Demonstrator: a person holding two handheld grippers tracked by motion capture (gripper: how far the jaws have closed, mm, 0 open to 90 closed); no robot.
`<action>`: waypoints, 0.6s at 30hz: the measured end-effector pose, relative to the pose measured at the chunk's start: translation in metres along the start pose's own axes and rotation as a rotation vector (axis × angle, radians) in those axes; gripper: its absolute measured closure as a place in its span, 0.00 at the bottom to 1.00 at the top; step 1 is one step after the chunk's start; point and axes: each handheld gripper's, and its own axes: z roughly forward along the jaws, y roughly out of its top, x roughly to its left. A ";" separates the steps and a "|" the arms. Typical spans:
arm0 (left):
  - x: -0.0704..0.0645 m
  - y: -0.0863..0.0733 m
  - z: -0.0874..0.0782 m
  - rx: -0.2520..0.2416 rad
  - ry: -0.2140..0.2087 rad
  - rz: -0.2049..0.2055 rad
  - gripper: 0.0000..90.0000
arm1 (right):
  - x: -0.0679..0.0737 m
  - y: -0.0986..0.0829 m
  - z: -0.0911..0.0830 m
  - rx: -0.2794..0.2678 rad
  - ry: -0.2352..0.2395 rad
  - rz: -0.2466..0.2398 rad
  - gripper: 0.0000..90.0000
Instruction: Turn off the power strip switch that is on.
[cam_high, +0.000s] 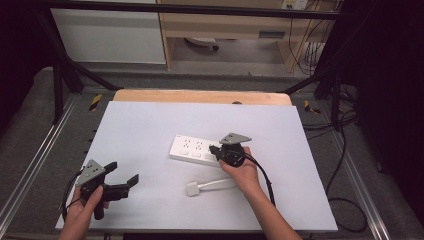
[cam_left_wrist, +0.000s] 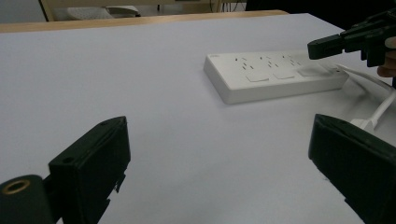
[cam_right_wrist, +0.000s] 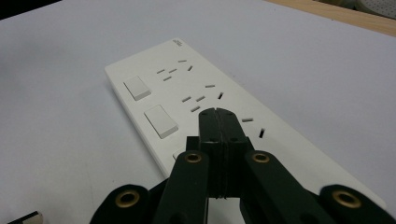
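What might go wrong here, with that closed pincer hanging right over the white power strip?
The right gripper, jaws shut, is above the power strip near its switches; pressing down off-centre might slide the strip across the smooth table. The white cord and plug lie close under that hand and could snag. The left gripper, open, is too far away to steady anything.

The high view looks forward and down from above the person's side, taking in the whole pale grey worktop (cam_high: 150, 125), the floor and a wooden shelf unit beyond. The left gripper view sits low, close over the worktop, facing across it between its own two widely parted black jaws towards the white rectangular plastic power strip (cam_left_wrist: 275, 74) and the right claw (cam_left_wrist: 350, 42) farther off. The right gripper view looks steeply down along its own closed jaws from very near the power strip. All three views share that strip and the worktop around it.
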 end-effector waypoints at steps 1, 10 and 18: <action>0.000 0.000 0.000 0.000 0.000 0.000 0.06 | 0.001 0.000 0.001 0.003 0.005 0.001 1.00; 0.000 0.000 0.000 0.002 0.001 0.000 0.06 | 0.005 -0.001 0.005 0.017 0.016 -0.010 1.00; 0.000 0.000 0.000 0.002 0.002 0.001 0.06 | 0.008 -0.002 0.008 0.040 0.020 -0.009 1.00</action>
